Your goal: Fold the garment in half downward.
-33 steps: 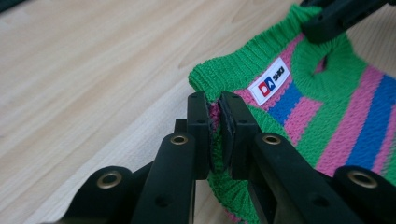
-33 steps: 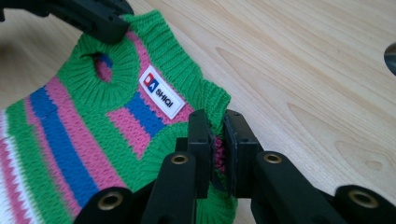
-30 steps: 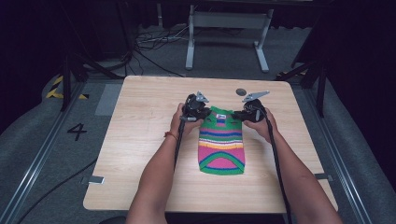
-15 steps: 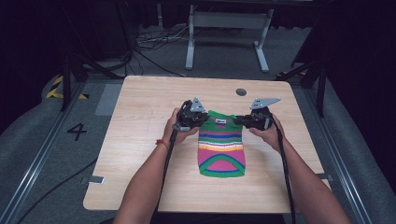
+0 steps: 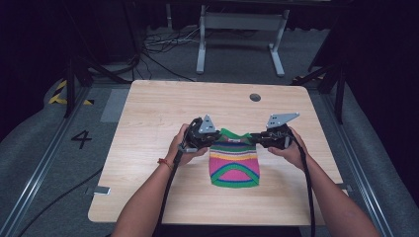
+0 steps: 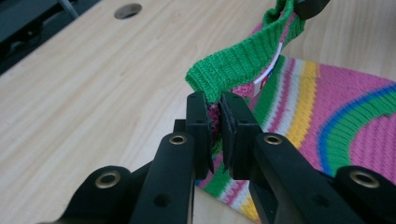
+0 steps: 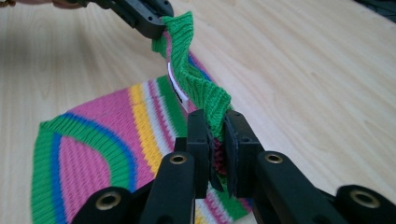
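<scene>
A small knitted garment [image 5: 234, 167] with pink, green, yellow and blue stripes lies on the wooden table [image 5: 153, 113]. Its green ribbed far edge [image 6: 243, 58] is lifted off the wood and stretched between both grippers. My left gripper [image 5: 216, 138] is shut on the far left corner, with pink knit pinched between its pads [image 6: 214, 114]. On the far right corner my right gripper [image 5: 253, 139] is shut too, the green rib clamped in its jaws [image 7: 217, 126]. A white label [image 7: 177, 88] shows inside the rib. Each gripper view catches the other gripper's tip [image 6: 310, 7] [image 7: 144, 16] holding the opposite end.
A round cable hole [image 5: 255, 97] sits in the table near its far edge. Beyond the table stand a metal frame [image 5: 242, 22] and loose cables [image 5: 163, 47] on the floor. Bare wood spreads left of the garment and in front of it.
Both hands have drawn back toward the near edge, pulling the garment along the table with them. The grips on its two far corners are unchanged.
</scene>
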`<state>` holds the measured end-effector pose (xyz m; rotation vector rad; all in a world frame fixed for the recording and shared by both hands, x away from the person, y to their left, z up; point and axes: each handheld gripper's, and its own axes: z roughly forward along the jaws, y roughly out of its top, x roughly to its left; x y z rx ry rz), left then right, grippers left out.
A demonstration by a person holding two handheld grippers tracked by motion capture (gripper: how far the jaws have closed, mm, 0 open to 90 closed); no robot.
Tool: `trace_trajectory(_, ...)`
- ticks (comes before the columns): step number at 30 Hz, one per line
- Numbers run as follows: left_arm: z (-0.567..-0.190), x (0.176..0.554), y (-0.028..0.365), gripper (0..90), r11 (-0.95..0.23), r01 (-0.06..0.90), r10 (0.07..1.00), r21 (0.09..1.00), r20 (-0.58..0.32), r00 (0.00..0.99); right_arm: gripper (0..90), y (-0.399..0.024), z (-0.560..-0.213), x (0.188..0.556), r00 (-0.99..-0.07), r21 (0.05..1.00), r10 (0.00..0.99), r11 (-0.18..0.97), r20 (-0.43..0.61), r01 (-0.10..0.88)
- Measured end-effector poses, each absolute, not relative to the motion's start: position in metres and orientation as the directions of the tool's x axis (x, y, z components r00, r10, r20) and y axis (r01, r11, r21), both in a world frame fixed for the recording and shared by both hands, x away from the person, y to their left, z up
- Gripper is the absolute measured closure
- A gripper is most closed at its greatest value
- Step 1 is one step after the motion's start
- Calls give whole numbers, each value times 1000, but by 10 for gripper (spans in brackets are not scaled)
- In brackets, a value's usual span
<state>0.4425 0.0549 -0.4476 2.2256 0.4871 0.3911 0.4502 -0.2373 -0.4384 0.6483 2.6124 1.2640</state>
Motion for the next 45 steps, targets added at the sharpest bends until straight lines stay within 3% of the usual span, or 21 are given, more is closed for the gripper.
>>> trace_trajectory(17, -452, 403, 54, 825, -631, 170, 409, 757, 138, 902, 818, -234, -437, 409, -935, 745, 354, 624, 0, 236)
trace_trajectory(27, -462, 378, 49, 818, -719, 111, 321, 686, 186, 929, 791, -234, -450, 387, -958, 709, 288, 675, -2, 202)
trace_trajectory(45, -476, 355, 48, 811, -757, 93, 246, 647, 151, 957, 835, -238, -462, 359, -973, 686, 231, 709, -11, 161)
